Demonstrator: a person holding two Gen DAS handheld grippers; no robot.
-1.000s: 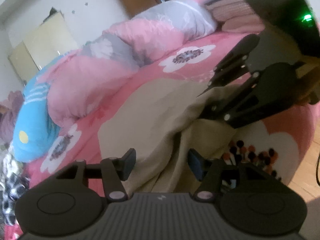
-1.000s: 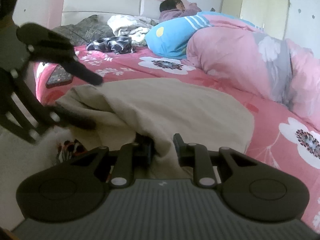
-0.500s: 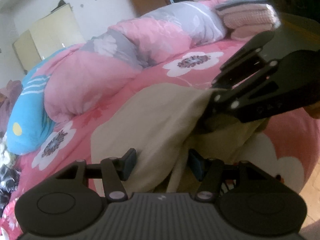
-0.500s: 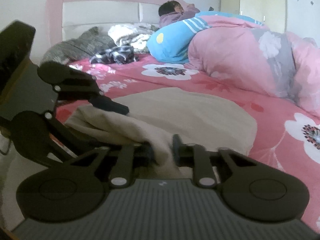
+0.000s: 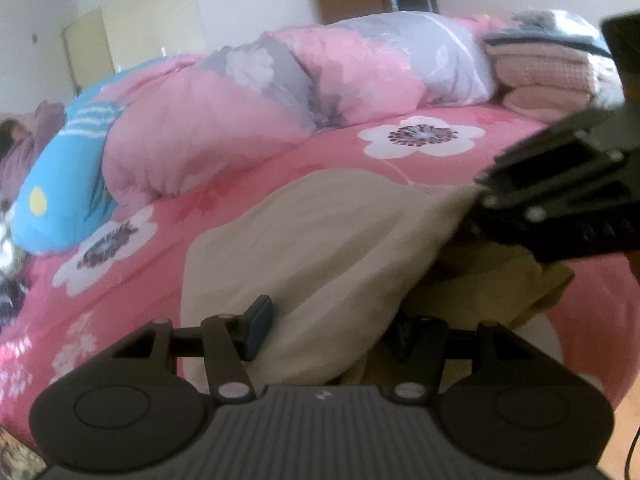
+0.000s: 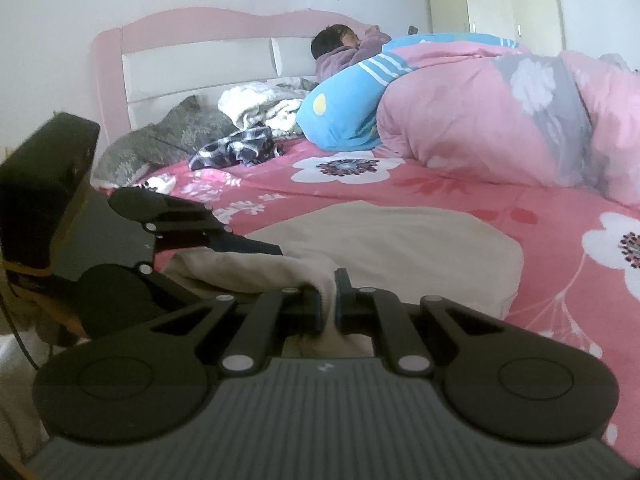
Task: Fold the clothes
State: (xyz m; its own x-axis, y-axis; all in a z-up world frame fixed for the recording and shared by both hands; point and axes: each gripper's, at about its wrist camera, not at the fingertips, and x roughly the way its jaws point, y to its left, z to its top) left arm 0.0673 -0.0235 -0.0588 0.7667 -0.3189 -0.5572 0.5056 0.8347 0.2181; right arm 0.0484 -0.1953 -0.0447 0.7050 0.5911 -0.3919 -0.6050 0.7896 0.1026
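A pink floral bed (image 6: 460,200) carries a beige garment (image 6: 400,248) at its near edge, open sheet beyond. Its folded hem is pinched by the right gripper (image 6: 328,306); cloth is spanned between the left gripper's (image 5: 328,328) wide jaws.

**What We Cannot See**

In the left wrist view, the beige cloth (image 5: 320,248) covers the tip of one finger of the left gripper (image 5: 332,328). The right gripper (image 5: 560,200) is blurry there, and the picture's edge cuts it off. The folded pink clothes (image 5: 548,80) are blurry too. In the right wrist view, the quilt (image 6: 500,116) hides most of the person (image 6: 348,50) lying on the bed.
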